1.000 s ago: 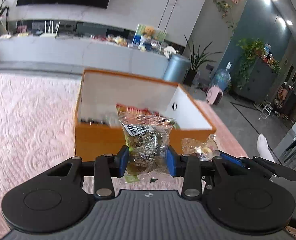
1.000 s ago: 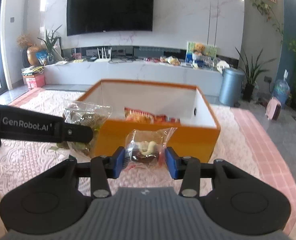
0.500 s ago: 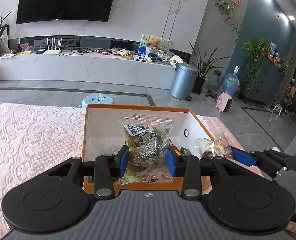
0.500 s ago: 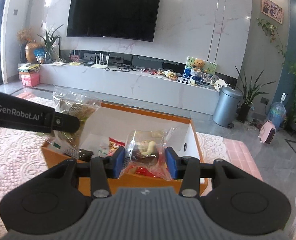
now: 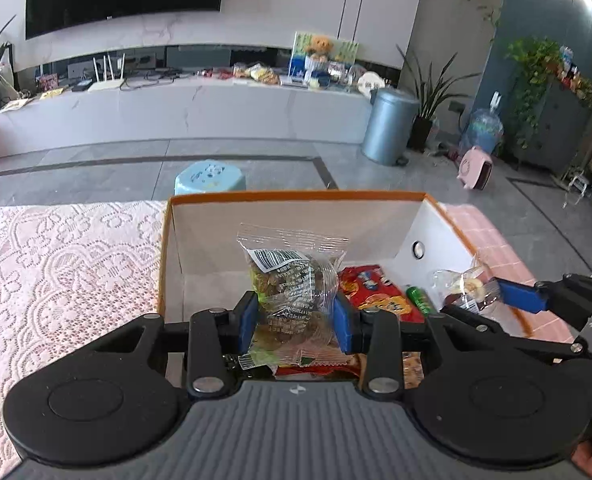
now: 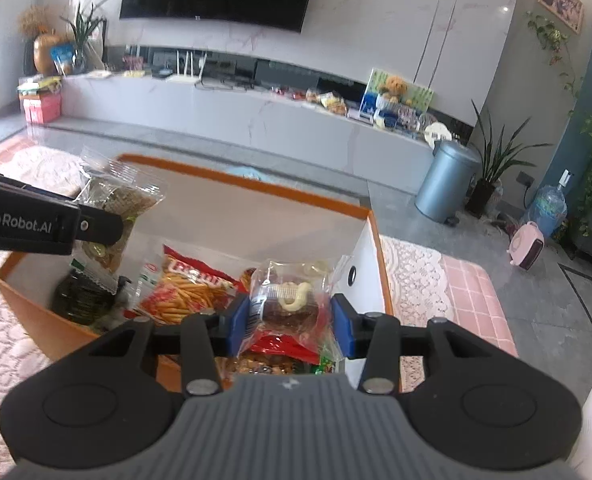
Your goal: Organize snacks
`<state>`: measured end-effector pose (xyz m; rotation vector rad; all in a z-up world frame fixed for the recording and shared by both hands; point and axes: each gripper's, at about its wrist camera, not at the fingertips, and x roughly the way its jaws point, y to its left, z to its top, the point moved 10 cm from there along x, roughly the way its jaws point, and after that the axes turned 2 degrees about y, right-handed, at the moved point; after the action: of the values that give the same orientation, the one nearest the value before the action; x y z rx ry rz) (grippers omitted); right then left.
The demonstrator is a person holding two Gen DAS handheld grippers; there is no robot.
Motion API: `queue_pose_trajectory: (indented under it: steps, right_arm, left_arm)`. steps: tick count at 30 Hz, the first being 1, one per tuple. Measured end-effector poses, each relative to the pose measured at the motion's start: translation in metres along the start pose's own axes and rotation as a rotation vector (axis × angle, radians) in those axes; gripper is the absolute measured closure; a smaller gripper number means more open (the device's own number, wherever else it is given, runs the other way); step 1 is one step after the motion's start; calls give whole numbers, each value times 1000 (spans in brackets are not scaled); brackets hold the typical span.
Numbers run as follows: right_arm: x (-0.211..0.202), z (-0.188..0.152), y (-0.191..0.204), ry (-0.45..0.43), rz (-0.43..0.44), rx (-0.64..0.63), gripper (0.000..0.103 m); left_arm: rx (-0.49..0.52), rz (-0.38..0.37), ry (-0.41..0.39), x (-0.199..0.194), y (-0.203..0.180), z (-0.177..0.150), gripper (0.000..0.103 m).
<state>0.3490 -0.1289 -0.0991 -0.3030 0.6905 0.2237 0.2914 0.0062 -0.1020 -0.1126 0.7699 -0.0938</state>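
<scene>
Both tongs now over the box (image 5: 436,232), each clamped on a packet; I risk releasing high, packets bouncing out

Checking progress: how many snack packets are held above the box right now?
2. The left gripper holds a clear packet of greenish snacks; the right gripper holds a clear packet with a brown pastry. More lie in the box.
</scene>
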Motion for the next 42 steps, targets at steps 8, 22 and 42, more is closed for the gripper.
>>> queue_pose_trajectory:
  steps: [8,22,42]
  right_arm:
    - [46,-5,-5,95,-28,-38,60]
    - [73,-15,-2,200,-44,-58,58]
    - [22,11,-1,158,-22,-39,20]
  left_arm:
    - [9,28,83,33,8,-4,59]
    - [-2,88,189,51,20,-21,57]
    - [11,40,24,-19,0,14,25]
